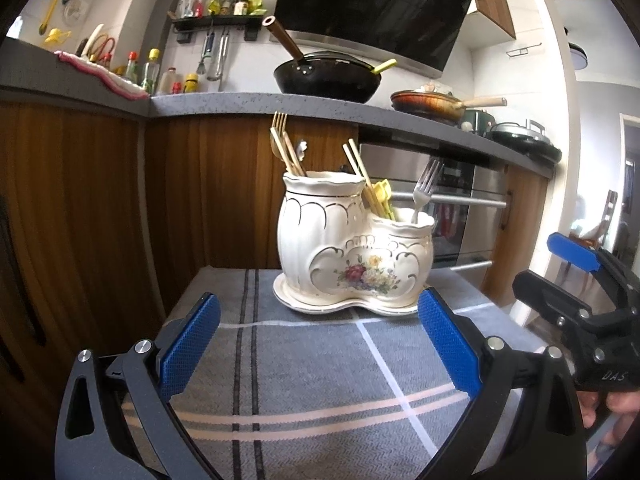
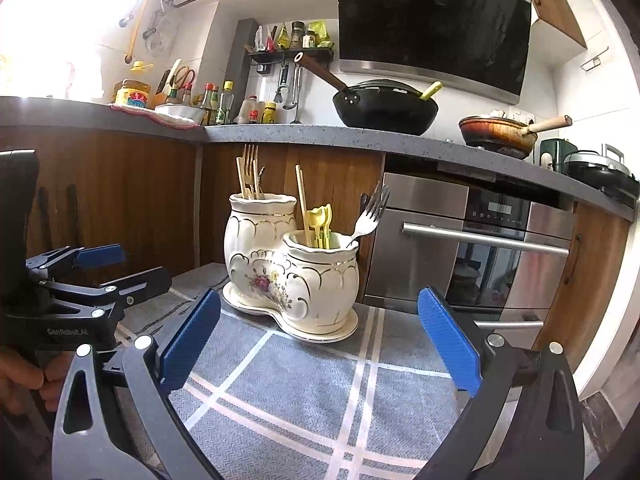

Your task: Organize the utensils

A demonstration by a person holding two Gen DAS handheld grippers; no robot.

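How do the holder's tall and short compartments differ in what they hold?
The tall compartment holds a gold fork and pale chopsticks; the short compartment holds a silver fork, yellow utensils and chopsticks. The tall one's rim stands higher. Both are cream ceramic with gold trim, joined on one saucer.

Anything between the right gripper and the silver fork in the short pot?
Nothing visible. The right gripper is open, with only bare grey cloth between it and the ceramic holder. The silver fork leans out on the right of the short pot, apart from the yellow utensils and chopsticks.
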